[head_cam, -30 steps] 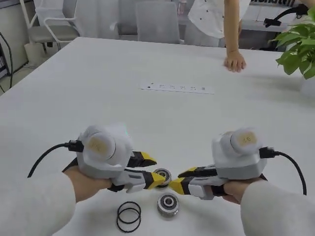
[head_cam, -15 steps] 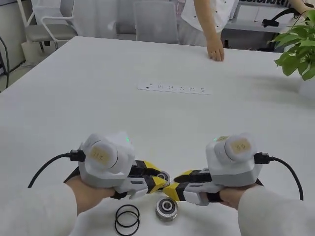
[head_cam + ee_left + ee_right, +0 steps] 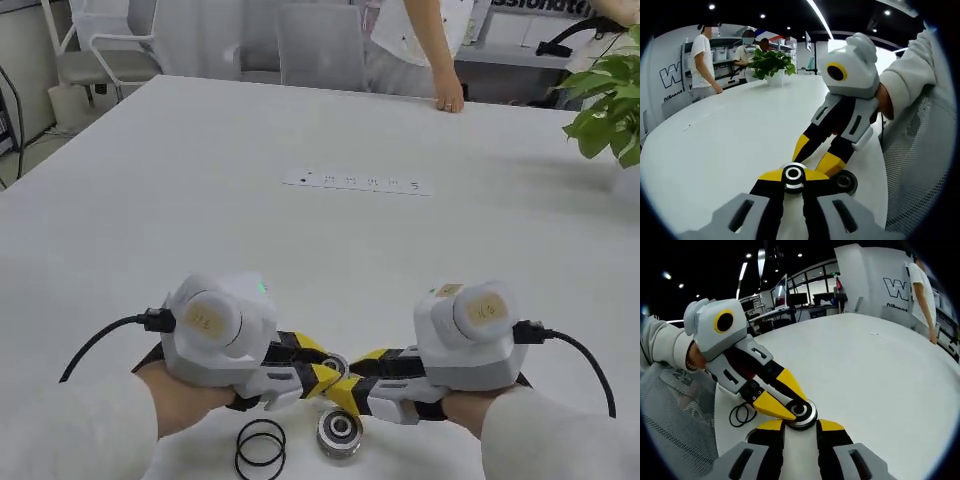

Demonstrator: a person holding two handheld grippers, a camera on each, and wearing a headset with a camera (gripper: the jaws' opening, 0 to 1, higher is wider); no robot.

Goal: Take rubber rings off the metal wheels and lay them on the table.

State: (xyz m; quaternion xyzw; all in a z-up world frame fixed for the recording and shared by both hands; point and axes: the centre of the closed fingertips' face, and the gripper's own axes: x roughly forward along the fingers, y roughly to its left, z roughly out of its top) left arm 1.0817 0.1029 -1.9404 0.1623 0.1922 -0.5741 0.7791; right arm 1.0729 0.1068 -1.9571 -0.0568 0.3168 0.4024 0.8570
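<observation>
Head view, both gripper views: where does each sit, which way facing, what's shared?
Head view: on the headset, looking forward and down over the table; both sleeves, the left gripper and right gripper show.
Left gripper view: on the left gripper, looking along its own fingers toward the right gripper, a sleeve behind it.
Right gripper view: on the right gripper, looking along its own fingers at the left gripper and sleeve.
Shared: all three show the wheel where the grippers meet; head and right gripper views, the rubber rings.

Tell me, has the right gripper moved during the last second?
Yes. Judged against the loose wheel on the table, the right gripper moved left, up to the held wheel in the left gripper.
</observation>
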